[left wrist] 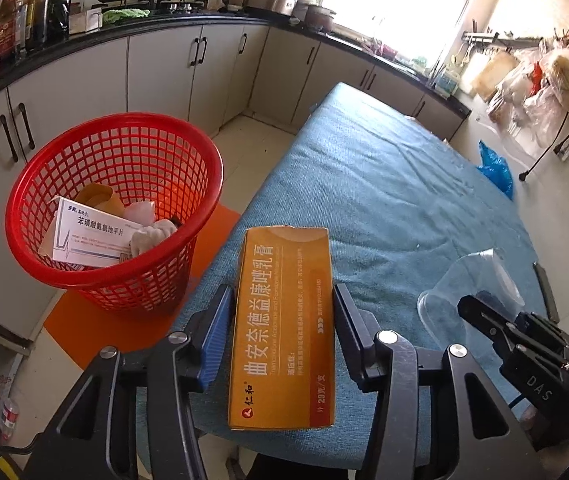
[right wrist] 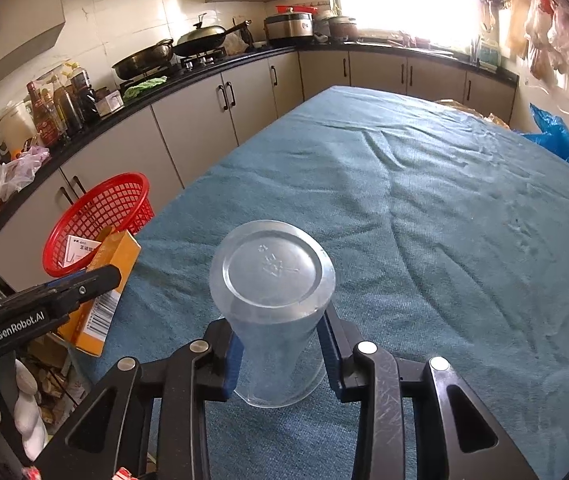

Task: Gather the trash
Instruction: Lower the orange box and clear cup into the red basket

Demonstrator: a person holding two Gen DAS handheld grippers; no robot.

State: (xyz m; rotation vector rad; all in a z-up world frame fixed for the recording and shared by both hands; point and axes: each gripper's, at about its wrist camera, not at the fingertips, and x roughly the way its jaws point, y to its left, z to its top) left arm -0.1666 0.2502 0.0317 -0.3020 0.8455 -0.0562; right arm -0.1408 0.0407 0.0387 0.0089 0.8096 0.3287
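**Both hands loaded, basket is just off the table's left edge**

Left wrist view: the left gripper (left wrist: 282, 316) is clamped on the orange medicine box (left wrist: 282, 328), with the red basket (left wrist: 28, 196) ahead-left of it, already holding a white box (left wrist: 88, 236) and tissue. I'd carry the box right over the rim before letting go.

Right wrist view: the right gripper (right wrist: 280, 356) pinches the clear plastic cup (right wrist: 272, 300), well right of the basket. Squeeze gently, it looks flimsy.

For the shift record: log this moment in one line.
left gripper: shut on orange box | right gripper: shut on clear cup | red basket: holds trash
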